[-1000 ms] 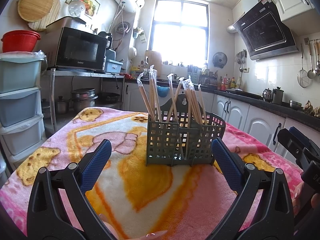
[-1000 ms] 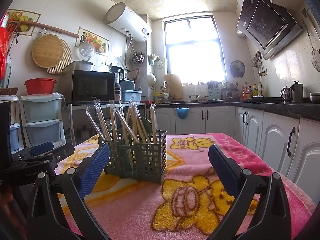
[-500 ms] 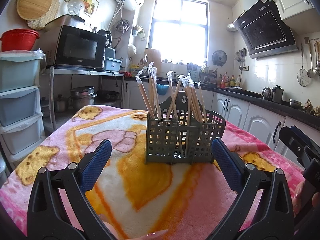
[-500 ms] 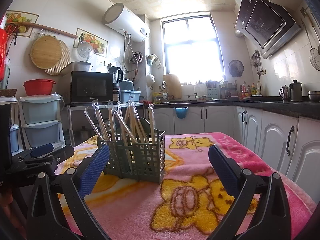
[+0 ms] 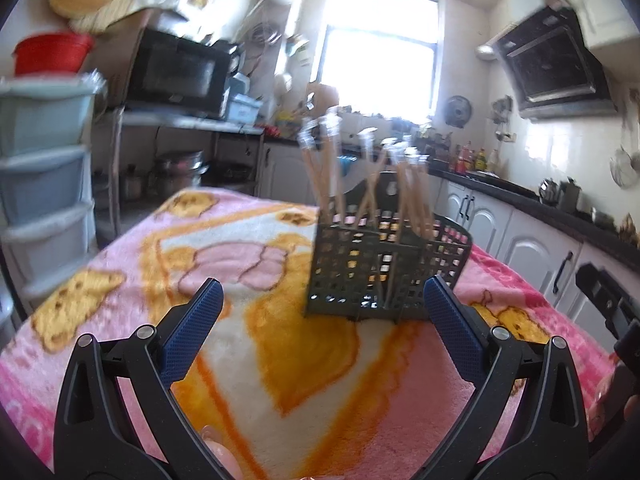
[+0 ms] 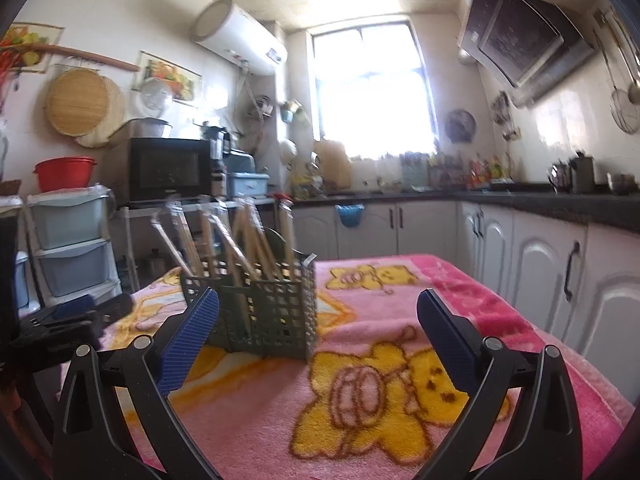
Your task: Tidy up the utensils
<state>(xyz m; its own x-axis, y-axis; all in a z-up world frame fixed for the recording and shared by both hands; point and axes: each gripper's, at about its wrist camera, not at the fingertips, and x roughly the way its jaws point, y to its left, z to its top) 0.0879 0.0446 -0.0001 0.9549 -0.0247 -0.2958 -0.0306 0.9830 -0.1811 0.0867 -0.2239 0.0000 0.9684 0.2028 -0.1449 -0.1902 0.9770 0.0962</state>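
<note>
Blue-padded jaws gape wide on both grippers — left gripper (image 5: pixel 322 302), right gripper (image 6: pixel 318 314) — gripping nothing

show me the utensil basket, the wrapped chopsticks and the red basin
utensil basket (image 5: pixel 360 276), left wrist view, on its front mesh wall.
wrapped chopsticks (image 5: pixel 320 176), left wrist view, on the shafts above the rim.
red basin (image 6: pixel 64 172), right wrist view, on its side wall.

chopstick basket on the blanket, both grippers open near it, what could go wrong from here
1. The basket stands on a soft blanket; a nudge from the left gripper could tip it.
2. The wrapped chopsticks lean loosely at different angles, so the right gripper might catch several or miss.
</note>
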